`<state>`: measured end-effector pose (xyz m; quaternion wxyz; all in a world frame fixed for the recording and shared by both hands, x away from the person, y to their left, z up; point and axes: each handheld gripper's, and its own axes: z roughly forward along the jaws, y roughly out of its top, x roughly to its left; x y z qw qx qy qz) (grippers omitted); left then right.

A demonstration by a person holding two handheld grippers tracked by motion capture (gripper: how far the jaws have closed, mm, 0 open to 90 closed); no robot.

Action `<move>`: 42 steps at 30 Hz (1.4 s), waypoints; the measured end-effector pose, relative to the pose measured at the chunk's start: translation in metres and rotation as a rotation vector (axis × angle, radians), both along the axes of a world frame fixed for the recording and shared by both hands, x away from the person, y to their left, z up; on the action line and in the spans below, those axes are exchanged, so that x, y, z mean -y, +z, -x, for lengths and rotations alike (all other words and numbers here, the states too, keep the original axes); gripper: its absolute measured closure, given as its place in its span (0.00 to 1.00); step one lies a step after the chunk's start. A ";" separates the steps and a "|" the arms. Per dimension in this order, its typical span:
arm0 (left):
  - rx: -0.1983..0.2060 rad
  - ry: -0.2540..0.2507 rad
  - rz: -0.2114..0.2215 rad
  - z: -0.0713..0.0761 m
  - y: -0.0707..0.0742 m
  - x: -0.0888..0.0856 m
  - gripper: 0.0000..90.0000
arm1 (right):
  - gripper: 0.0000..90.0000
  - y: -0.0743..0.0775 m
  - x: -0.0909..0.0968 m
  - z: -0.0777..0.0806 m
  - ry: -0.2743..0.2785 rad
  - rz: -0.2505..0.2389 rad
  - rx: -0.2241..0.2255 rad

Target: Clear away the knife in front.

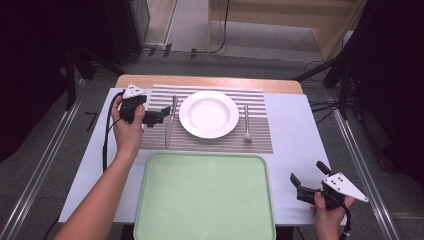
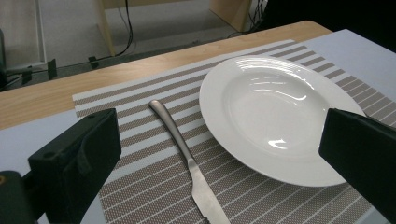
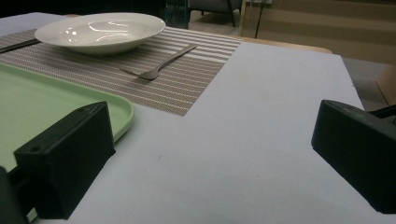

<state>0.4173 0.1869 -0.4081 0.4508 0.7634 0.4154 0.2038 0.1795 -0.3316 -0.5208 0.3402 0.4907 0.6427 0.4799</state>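
The left gripper [image 1: 162, 114] has its fingers [image 2: 74, 163] spread wide, holding nothing, just left of the knife [image 1: 170, 122]. In the left gripper view the knife [image 2: 189, 163] lies between the two fingers, apart from both, handle pointing away, flat on the striped placemat [image 1: 255, 140]. Just beside the knife sits the white plate [image 1: 209, 114], with the fork [image 1: 246, 124] on its far side. The right gripper [image 1: 306, 181], fingers also spread and holding nothing, hovers over the bare table [image 1: 295, 165] right of the green tray [image 1: 205, 200].
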 end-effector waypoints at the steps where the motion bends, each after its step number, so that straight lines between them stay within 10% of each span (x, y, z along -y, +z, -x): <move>1: -0.005 0.000 0.000 -0.002 0.000 0.001 0.00 | 0.00 0.000 0.000 0.000 0.000 -0.001 0.000; 28: -0.268 0.032 -0.136 -0.067 -0.024 0.023 0.02 | 0.00 0.000 0.000 -0.001 0.003 0.004 -0.007; 42: -0.414 0.118 -0.131 -0.084 -0.042 0.027 0.42 | 0.00 -0.001 0.001 -0.003 0.004 0.017 0.010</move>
